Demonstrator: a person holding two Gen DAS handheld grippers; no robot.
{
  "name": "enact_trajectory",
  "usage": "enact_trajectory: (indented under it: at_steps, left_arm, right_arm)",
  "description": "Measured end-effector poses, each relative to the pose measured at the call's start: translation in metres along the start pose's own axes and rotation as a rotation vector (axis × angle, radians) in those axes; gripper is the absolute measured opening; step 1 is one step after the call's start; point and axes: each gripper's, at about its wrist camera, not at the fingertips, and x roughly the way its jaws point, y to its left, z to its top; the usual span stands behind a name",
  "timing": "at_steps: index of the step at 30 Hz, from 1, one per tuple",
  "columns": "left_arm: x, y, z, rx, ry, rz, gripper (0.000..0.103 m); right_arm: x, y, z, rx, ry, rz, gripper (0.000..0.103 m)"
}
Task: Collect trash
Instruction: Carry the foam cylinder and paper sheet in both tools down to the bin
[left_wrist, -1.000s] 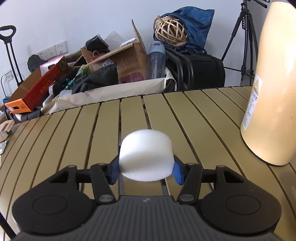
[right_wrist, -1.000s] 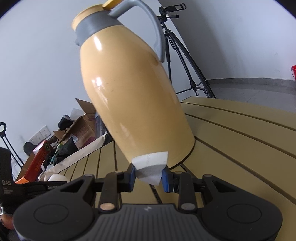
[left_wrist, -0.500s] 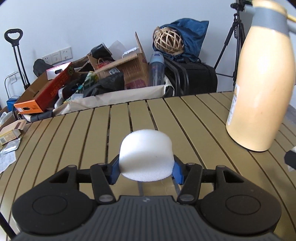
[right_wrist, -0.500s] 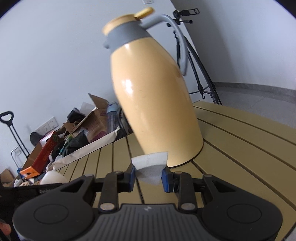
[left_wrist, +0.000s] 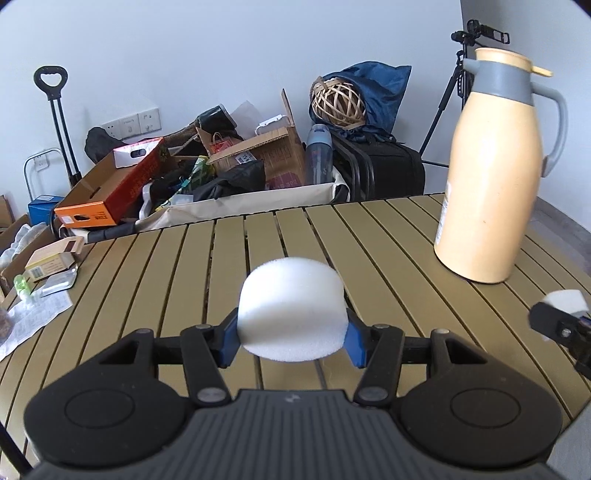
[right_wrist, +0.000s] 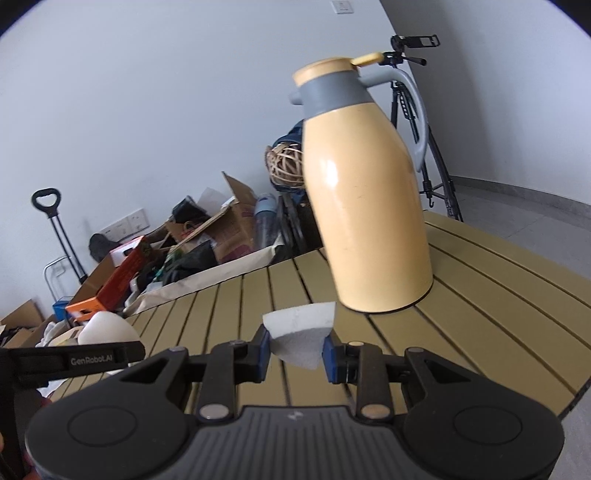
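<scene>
Only one marking is reading clearly across both views.
"GenRobot.AI" is showing in pale letters on the black bar of the left gripper (right_wrist: 75, 360), seen at the left edge of the right wrist view. A label (left_wrist: 442, 218) is running down the side of the yellow jug (left_wrist: 491, 177), but its print is staying too small to make out. The cardboard box (left_wrist: 271, 157) behind the table is carrying a white sticker and reddish print, possibly digits, too blurred to read. The orange carton (left_wrist: 110, 192) is also bearing dark lettering that is not resolving.
</scene>
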Motion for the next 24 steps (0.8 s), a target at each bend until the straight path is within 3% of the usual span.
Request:
enact_trajectory:
  at_steps: [15, 24]
  left_arm:
    - [-0.089, 0.029, -0.043, -0.001, -0.069, -0.032, 0.056]
    - [-0.138, 0.047, -0.087, -0.006, -0.089, -0.046, 0.056]
  right_arm:
    - [-0.064, 0.034, -0.037, -0.065, 0.030, 0.055, 0.028]
    - [-0.100, 0.047, -0.071, -0.110, 0.076, 0.068, 0.028]
